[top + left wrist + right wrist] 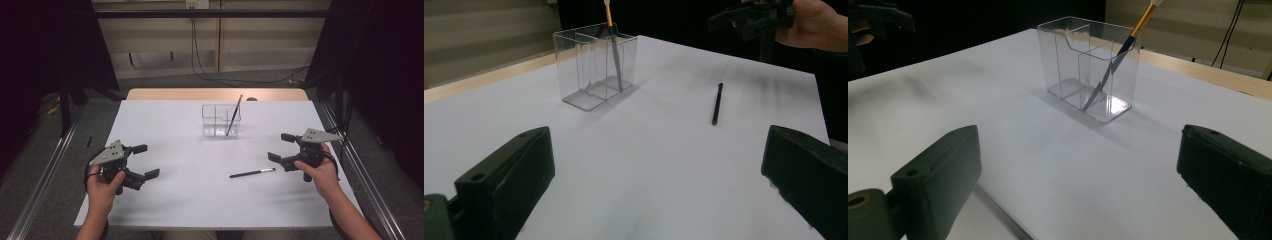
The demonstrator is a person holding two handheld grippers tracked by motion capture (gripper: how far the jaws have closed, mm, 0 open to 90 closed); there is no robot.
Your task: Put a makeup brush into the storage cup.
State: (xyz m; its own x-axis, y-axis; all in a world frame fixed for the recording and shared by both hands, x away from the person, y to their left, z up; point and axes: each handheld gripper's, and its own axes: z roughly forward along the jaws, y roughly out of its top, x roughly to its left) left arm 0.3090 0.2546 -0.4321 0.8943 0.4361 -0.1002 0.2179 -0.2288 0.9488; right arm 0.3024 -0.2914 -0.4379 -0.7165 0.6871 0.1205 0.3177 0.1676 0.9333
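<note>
A clear plastic organiser (220, 120) (594, 67) (1089, 68) with several compartments stands at the back middle of the white table. A dark pen with an orange top (233, 116) (612, 40) (1118, 60) leans inside its right compartment. A second black pen (252, 173) (717, 103) lies flat on the table, front right of the organiser. My left gripper (142, 161) (656, 190) is held open at the front left, nothing between its jaws. At the right, my right gripper (278, 147) (1078, 187) is also open and holds nothing, just right of the lying pen.
The white table top (190, 200) ends in a wooden strip (215, 94) at the back. Metal rails (45, 175) run along both sides on the floor. Cables (235, 80) trail across the floor behind the table.
</note>
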